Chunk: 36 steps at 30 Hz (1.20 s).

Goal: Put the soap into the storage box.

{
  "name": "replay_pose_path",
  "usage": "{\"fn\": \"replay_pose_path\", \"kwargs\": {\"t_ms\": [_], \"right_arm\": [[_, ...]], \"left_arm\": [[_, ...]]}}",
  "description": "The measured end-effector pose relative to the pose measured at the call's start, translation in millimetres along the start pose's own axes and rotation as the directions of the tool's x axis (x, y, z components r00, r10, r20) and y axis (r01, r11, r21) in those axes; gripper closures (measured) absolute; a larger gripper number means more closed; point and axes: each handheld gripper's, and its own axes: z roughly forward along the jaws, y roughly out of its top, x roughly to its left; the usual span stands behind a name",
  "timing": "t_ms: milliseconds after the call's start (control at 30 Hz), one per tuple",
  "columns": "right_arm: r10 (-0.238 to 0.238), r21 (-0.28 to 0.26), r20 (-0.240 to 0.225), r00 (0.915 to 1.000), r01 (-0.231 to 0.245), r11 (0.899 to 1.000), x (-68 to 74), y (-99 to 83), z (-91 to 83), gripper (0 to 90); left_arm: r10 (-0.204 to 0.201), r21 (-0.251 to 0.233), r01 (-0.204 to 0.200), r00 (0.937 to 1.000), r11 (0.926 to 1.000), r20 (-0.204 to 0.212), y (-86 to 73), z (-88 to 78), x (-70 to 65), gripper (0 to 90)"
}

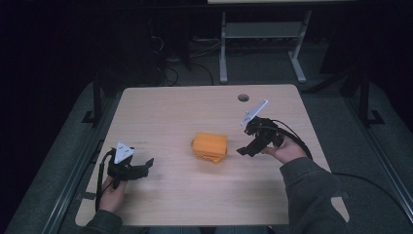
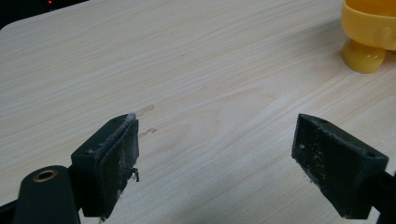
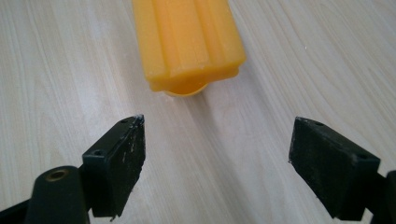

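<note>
Nothing looks started: your left gripper (image 1: 146, 165) and right gripper (image 1: 246, 149) gape wide and empty, the orange plastic block (image 1: 210, 147) untouched on the tabletop (image 1: 175, 112).

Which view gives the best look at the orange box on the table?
The high view: the whole orange box sits mid-table, with the yellow piece beneath visible. The right gripper view is closer but cuts off its far end. The left gripper view catches just a yellow corner.

A pale wood-grain counter (image 1: 165, 107) with a round cable hole (image 1: 243, 97) stands on grey floor (image 1: 58, 161). Behind it, a grey metal table frame (image 1: 263, 39) and loose cables (image 1: 170, 68) sit in a dark room.
</note>
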Motion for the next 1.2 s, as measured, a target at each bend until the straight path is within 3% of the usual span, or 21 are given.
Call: {"fn": "replay_pose_path", "kwargs": {"t_ms": [1200], "right_arm": [[0.088,0.003,0.010,0.9961,-0.088,0.996,-1.2,-53.1,-5.6,19.1]], "left_arm": [[0.011,0.012,-0.011,0.9999,0.9999,0.003,-0.2,1.1,-0.8,14.1]]}}
